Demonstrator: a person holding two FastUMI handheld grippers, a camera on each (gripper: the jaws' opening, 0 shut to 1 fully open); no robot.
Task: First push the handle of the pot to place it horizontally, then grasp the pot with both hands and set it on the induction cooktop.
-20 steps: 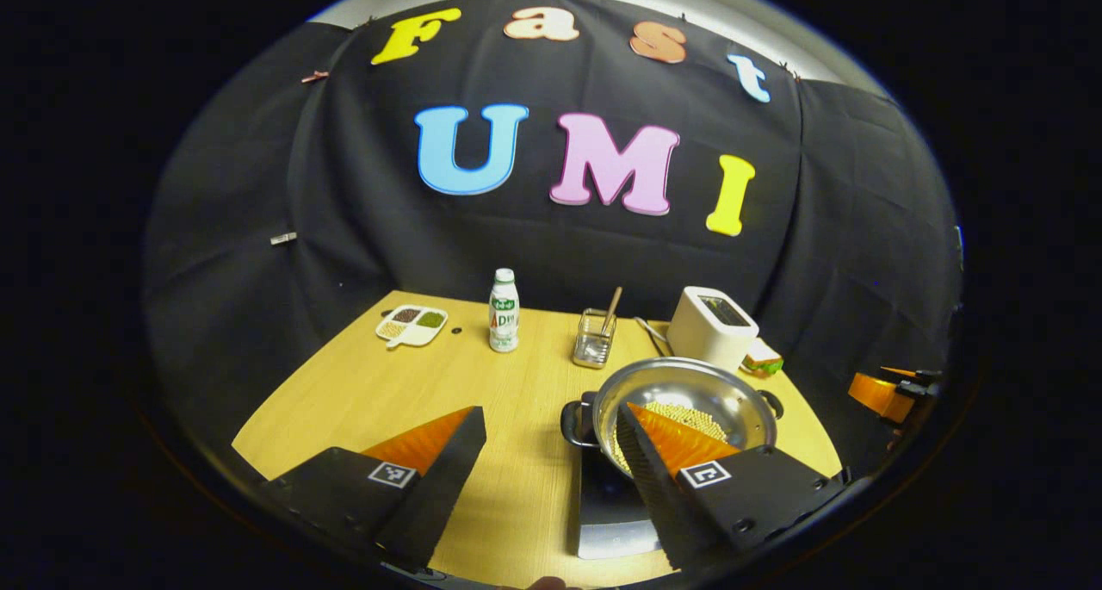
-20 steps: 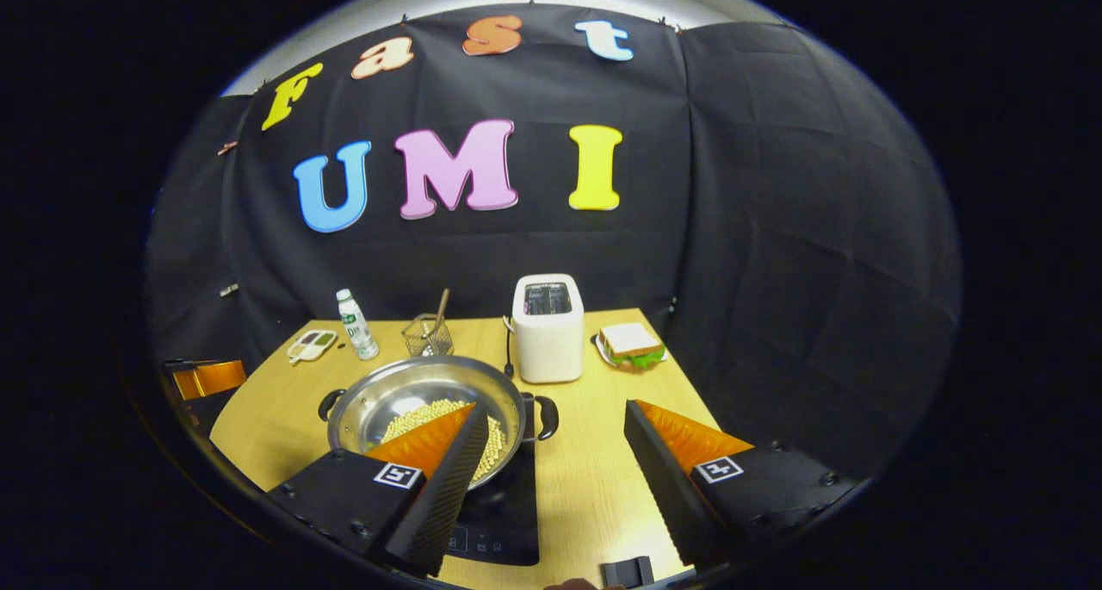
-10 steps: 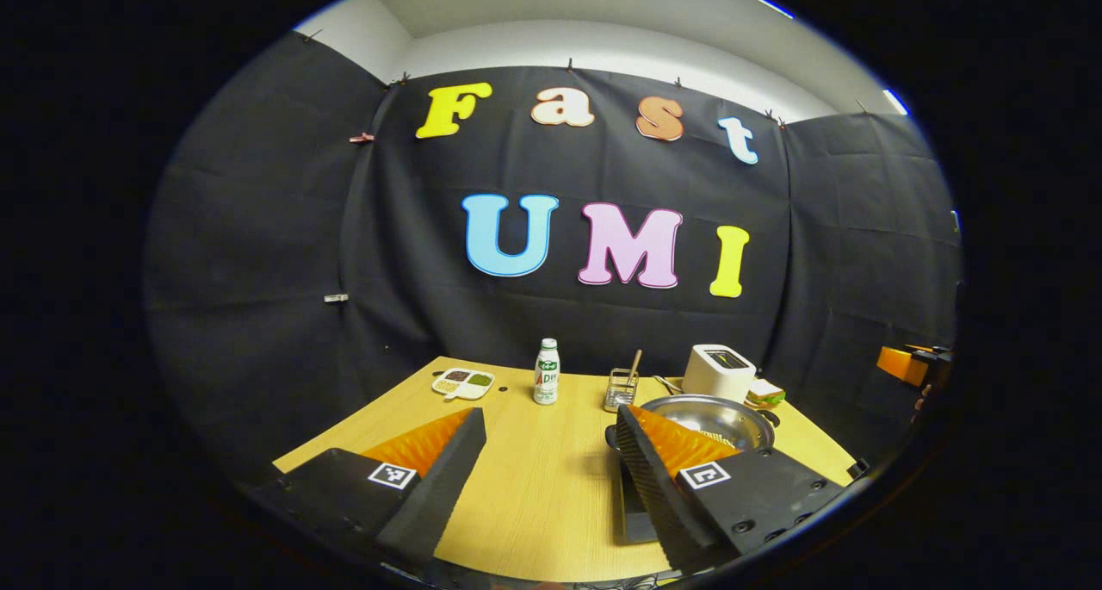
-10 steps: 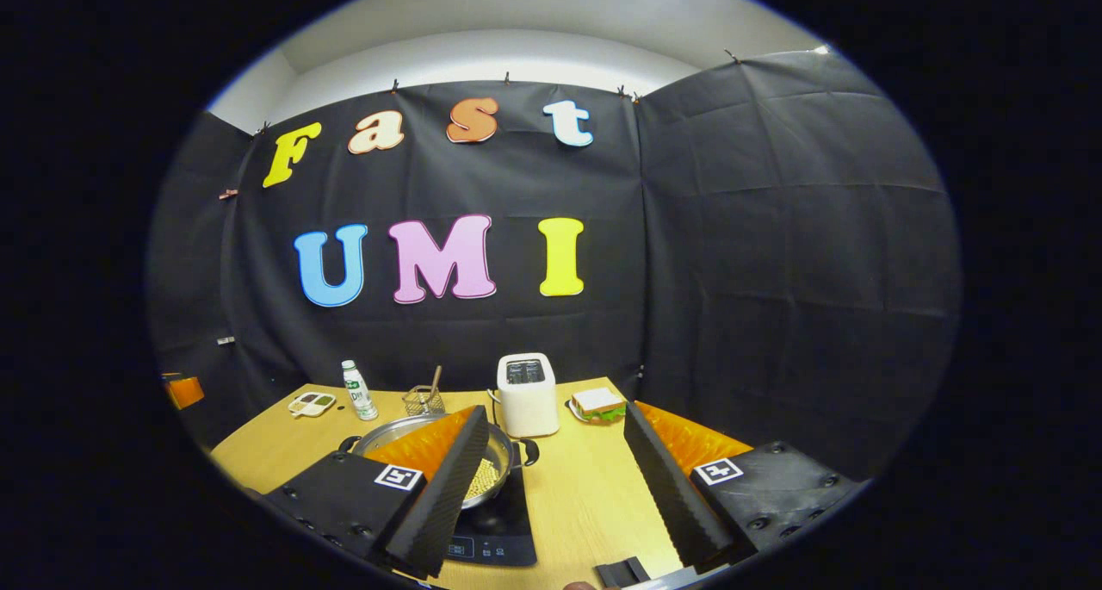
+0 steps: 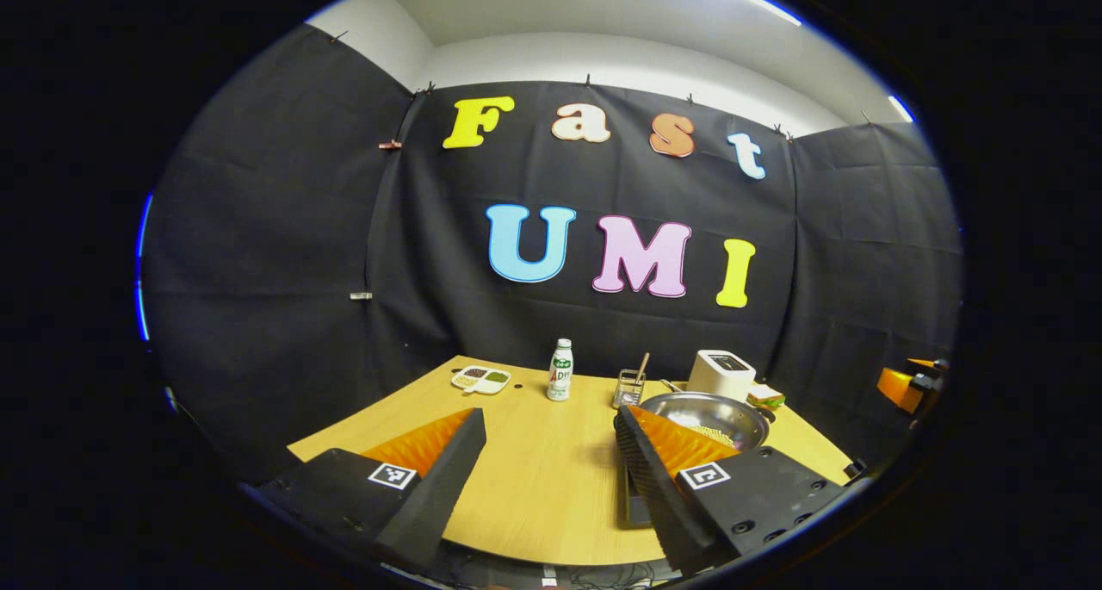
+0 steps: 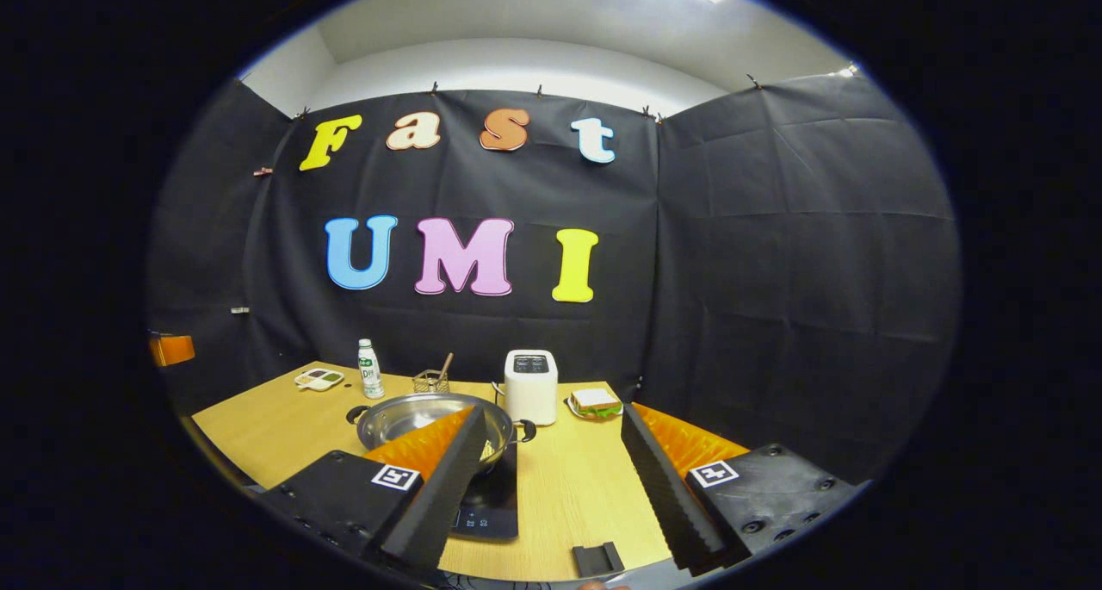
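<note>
The table carries everything, and the cooktop lies on it near the front edge. The pot sits on top of the cooktop with its two side handles pointing out left and right; in the right gripper view one handle juts just past the cooktop's right side. Going by that, the task looks essentially done, so the risks now come from pulling away, not from grasping.

The left gripper is up and back from the table, its jaws wide apart with nothing between them. The right gripper is likewise wide and empty. Each one's inner finger overlaps the pot in its own view, but I cannot tell whether either is near it or simply in front of it.

What could go wrong: if the pot is seated off-centre, a bump from a careless hand could slide it toward the edge of the cooktop and spill the small pale beans inside. A sweep to the rear could clip the toaster, which stands just behind the pot, or knock over the bottle and the wire basket beside it. The sandwich and the sectioned dish sit farther out of harm's way.
</note>
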